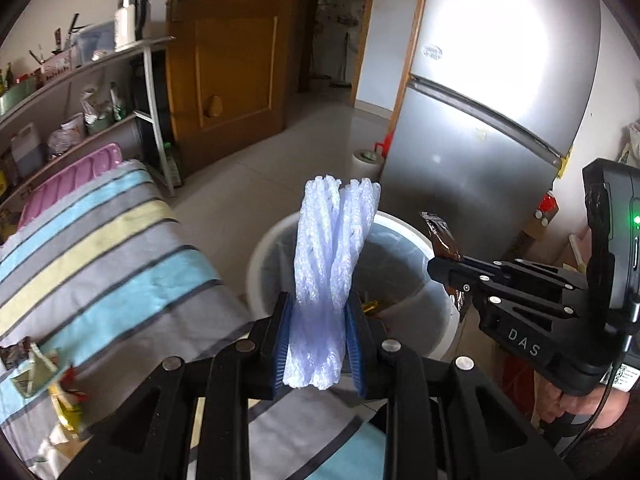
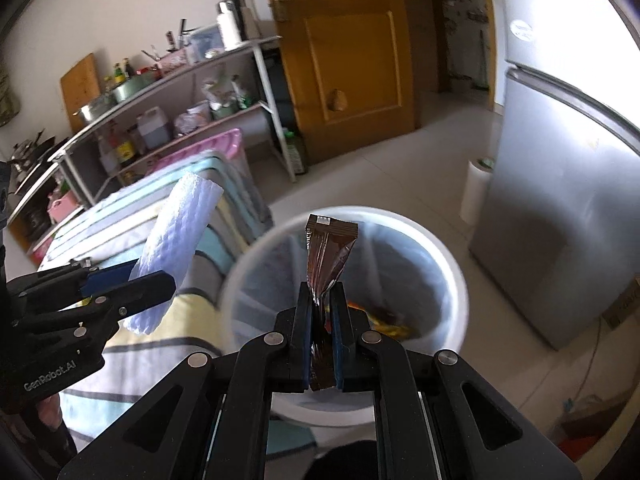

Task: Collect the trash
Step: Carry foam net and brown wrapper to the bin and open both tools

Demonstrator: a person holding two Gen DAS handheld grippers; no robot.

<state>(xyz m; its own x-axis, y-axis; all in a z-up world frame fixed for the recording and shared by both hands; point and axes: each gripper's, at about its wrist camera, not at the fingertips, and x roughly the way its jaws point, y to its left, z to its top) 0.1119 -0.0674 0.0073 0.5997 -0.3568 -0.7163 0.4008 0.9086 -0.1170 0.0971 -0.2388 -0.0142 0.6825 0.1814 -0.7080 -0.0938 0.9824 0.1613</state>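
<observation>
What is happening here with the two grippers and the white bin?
A person is collecting trash with a gripper in each hand. The left gripper is shut on a white foam net sleeve, the right gripper on a brown wrapper. Both are held over the white bin, which already has some wrappers inside. Nothing is dropped yet.

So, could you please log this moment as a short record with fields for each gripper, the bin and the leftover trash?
left gripper: shut on white foam net sleeve, held upright over the bin's near rim
right gripper: shut on brown foil wrapper, above the bin opening
bin: round white plastic bin with clear liner, colourful wrappers at the bottom
leftover trash: crumpled wrappers on striped cloth
</observation>
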